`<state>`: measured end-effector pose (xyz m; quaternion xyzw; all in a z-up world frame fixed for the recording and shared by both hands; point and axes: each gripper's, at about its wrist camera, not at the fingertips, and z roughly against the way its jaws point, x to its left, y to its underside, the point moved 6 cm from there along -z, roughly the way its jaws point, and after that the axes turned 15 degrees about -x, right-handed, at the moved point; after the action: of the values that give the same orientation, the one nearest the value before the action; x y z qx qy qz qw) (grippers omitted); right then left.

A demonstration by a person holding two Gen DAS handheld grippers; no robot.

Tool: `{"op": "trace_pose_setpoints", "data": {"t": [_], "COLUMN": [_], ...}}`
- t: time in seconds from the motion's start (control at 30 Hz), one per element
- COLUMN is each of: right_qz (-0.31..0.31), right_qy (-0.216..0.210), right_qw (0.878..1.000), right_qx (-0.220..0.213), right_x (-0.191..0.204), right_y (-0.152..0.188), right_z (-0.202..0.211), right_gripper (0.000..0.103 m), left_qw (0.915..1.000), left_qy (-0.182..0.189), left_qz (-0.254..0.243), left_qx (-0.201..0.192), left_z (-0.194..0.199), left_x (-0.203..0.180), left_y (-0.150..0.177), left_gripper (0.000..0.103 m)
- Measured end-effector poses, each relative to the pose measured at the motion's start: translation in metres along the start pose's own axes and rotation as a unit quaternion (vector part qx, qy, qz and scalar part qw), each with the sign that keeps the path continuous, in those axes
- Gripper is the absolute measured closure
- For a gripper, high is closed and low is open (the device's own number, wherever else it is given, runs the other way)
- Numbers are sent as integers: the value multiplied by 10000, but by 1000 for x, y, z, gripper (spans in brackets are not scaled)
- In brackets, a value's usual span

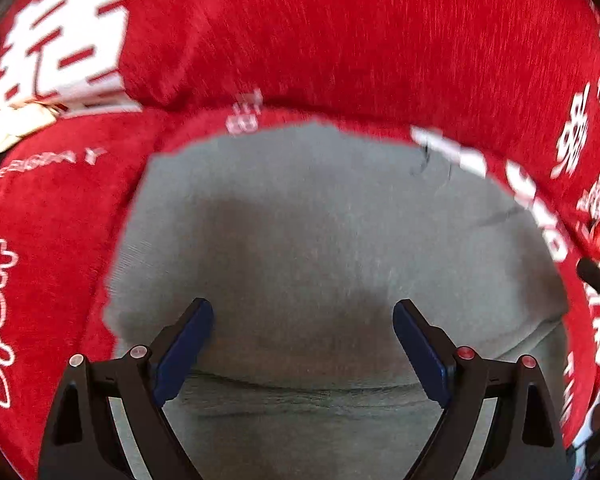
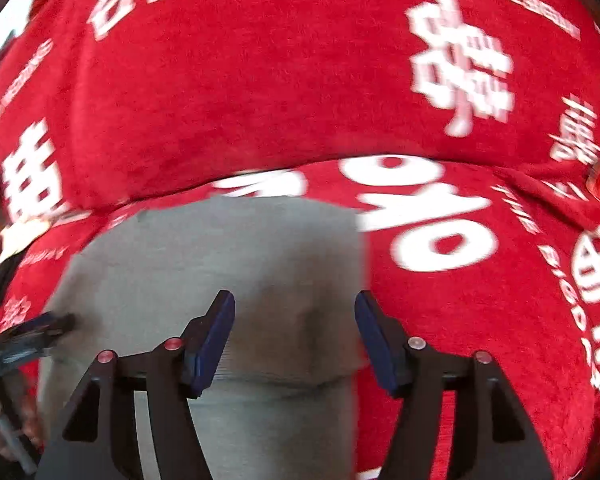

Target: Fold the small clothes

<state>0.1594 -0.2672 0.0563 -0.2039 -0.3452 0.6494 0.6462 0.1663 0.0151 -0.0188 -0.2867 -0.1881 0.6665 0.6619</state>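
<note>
Grey garment (image 1: 320, 248) lies flat on a red printed blanket (image 1: 340, 40), already doubled along a fold near both tools, likely for a further fold. Left tool (image 1: 303, 344) hovers over it, spread wide, nothing between its pads. Right tool (image 2: 295, 336) is parted above the garment's right edge, gripping nothing.

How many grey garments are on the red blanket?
1. A single grey garment lies on the red printed blanket, under both open tools; the right wrist view shows it too. A fold crosses its near end. Anything beneath it is hidden.
</note>
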Motion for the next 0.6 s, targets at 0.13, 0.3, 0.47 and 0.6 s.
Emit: {"op": "trace_pose_setpoints", "data": {"t": [0.13,0.3,0.47,0.6], "right_qz": [488,506,1166,1886], "right_qy": [10,537,-778,-686], "right_qw": [9960,9961,9880,9720], "right_qx": [749,493,652,1223], "right_x": [16,2,83,107], "right_y": [31,34,61,116], "right_z": [-29,10,37,17], "right_gripper": [37,37,36,37], "left_qw": [9990,9980,9988,9954], "left_qy": [-196,-440,219,39], "left_qz": [-334,-308,-388,-950], "left_qx": [-207,-338,-218,113], "left_z": [5,50,71,59], "left_x": [9,33,-2,-17], "left_y": [7,16,48,85], "left_gripper": [11,11,11,0]}}
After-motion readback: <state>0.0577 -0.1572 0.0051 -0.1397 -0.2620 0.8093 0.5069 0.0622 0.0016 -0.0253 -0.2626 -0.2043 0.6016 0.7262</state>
